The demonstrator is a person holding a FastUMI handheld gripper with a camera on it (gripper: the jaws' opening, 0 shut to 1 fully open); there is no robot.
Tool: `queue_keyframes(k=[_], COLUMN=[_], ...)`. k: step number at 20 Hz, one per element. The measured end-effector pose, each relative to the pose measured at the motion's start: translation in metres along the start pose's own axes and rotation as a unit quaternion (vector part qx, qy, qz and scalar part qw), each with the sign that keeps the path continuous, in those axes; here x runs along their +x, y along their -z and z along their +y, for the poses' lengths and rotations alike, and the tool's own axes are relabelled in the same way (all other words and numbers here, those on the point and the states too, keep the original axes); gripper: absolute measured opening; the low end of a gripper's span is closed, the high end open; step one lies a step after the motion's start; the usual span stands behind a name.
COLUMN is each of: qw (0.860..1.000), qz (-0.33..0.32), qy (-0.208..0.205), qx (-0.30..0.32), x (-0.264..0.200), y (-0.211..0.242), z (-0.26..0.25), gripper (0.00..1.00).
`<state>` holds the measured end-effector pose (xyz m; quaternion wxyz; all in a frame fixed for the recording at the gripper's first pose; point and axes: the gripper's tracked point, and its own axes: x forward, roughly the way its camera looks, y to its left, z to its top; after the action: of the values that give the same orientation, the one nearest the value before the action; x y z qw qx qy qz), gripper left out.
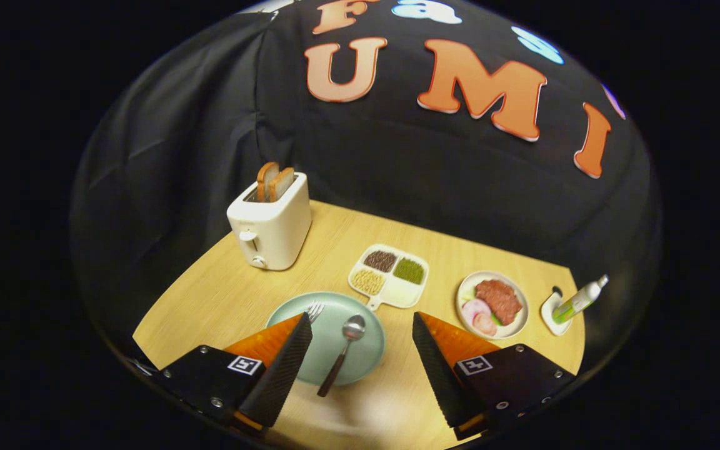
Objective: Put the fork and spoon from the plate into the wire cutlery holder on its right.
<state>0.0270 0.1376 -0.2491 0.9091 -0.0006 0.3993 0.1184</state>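
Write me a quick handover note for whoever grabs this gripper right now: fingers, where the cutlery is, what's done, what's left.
Gripper: open, holding nothing, fingers straddling the plate.
Spoon: on the plate between the fingers, handle overhanging the near rim.
Fork: tines show at the plate's far rim, by the left finger; the rest is hidden behind it.
Done: nothing moved yet.
Left: pick up the fork and the spoon and put both into the wire cutlery holder.

We count one toaster (270, 229) holding two toast slices (274, 182), two round plates, green (360, 362) and white (464, 294), one spoon (344, 350), one fork (314, 310), one four-part tray (390, 294), and one tube (580, 300).
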Motion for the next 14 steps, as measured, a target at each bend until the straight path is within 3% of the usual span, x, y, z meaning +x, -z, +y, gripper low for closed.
queue_keyframes(k=[6,11,14], qw=[0.983,0.953,0.946], qz=[0.178,0.290,0.310], qy=[-0.035,-0.013,0.001], qx=[0.039,0.086,0.097], x=[0.049,0.075,0.090], y=[0.070,0.111,0.121], z=[0.022,0.032,0.029], gripper=[0.92,0.74,0.65])
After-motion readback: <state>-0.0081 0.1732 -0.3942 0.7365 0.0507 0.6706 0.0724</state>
